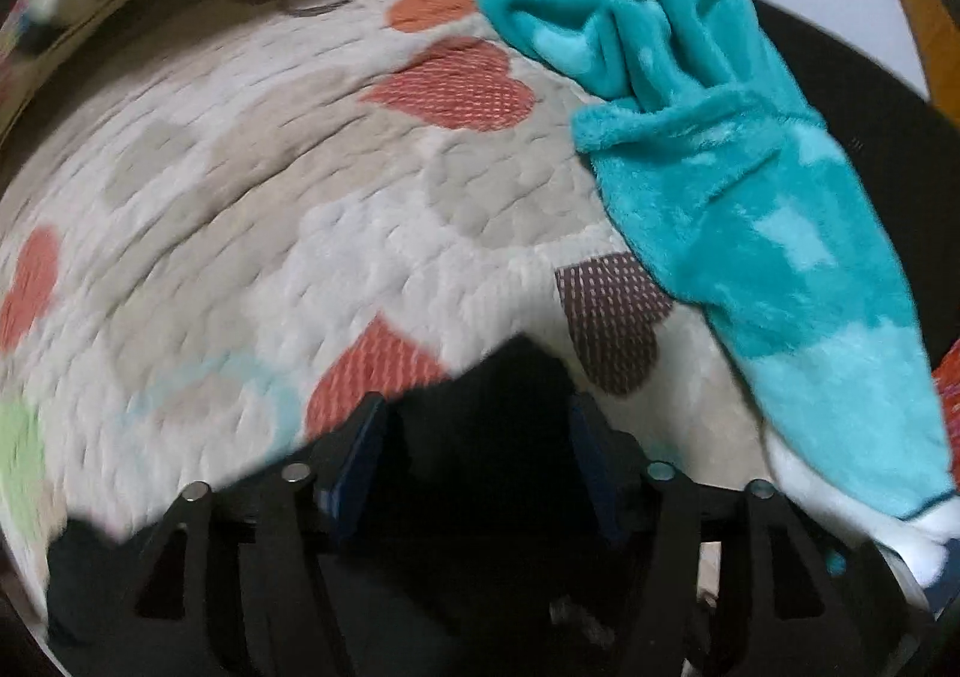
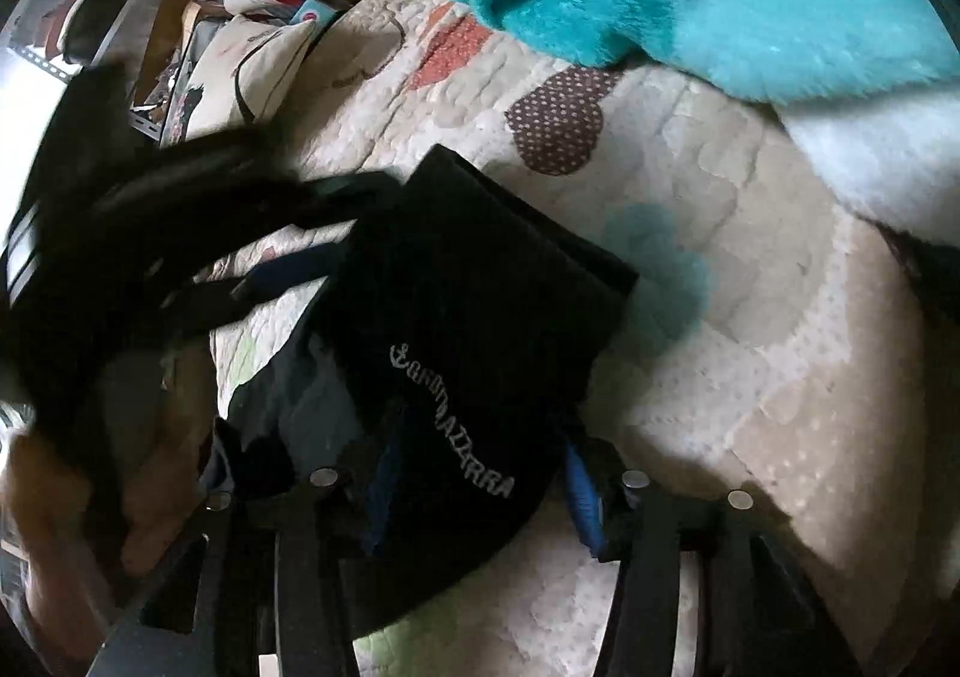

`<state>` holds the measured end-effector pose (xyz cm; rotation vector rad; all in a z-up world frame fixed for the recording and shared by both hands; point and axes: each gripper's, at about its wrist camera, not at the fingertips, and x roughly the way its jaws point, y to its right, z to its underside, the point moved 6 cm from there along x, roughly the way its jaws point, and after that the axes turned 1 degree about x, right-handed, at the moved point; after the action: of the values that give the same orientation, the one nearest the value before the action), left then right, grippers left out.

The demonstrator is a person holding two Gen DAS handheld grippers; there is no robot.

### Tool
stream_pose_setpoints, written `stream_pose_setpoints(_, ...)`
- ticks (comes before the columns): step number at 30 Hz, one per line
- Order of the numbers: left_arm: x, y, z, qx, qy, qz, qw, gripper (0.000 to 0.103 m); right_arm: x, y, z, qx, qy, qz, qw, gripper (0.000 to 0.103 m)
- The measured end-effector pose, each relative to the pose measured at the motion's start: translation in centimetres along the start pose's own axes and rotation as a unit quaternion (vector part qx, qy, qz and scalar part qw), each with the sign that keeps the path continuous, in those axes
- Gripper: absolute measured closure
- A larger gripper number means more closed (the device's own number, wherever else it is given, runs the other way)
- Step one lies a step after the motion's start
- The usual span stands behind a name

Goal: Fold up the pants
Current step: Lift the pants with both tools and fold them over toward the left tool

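Nearest, the right gripper (image 2: 474, 491) has its blue-padded jaws set apart with the dark, letter-printed fabric pants (image 2: 468, 329) lying between them; whether the pads actually pinch the cloth I cannot tell. The left gripper (image 1: 474, 437) likewise straddles dark cloth, its grip unclear. The pants lie bunched on the cream quilted heart-patterned bedspread (image 1: 270, 233). At one o'clock, further off, lies a fluffy turquoise fleece garment (image 1: 750, 197). To fold well, I would pinch both edges firmly and keep the cloth taut and level.
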<state>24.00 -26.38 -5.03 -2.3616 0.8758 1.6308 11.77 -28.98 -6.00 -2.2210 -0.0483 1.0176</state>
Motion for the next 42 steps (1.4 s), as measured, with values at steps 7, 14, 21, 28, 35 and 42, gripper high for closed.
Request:
stream_pose_setpoints(7, 2.2, 1.9, 0.2, 0.075, -0.031, -0.036, 0.996, 0.063, 0.8, -1.1, -0.4, -0.044, -0.023, 0.008, 0.999, 0.052)
stream_pose_setpoints(14, -3.9, -0.3, 0.8, 0.022, 0.023, 0.019, 0.9993, 0.083, -0.3, -3.4, -0.6, -0.075, -0.03, -0.028, 0.996, 0.079)
stream_pose_setpoints(21, -12.3, -4.5, 3.2, -0.05, 0.103, 0.053, 0.992, 0.083, -3.2, -10.2, 1.0, -0.193, -0.007, -0.048, 0.98, 0.08)
stream_pose_setpoints(28, -18.0, -12.4, 9.4, -0.159, 0.162, 0.078, 0.9708, 0.083, -2.5, -17.1, 5.3, -0.314, -0.026, -0.049, 0.948, 0.08)
stream_pose_setpoints(35, -18.9, -19.0, 15.9, -0.276, 0.21, 0.133, 0.9285, 0.08, 0.4, -22.1, 11.4, -0.45, -0.047, -0.018, 0.891, 0.08)
stream_pose_setpoints(42, -17.0, -24.4, 22.0, -0.391, 0.219, 0.16, 0.8798, 0.069, 2.9, -23.2, 16.8, -0.547, -0.044, 0.01, 0.836, 0.066)
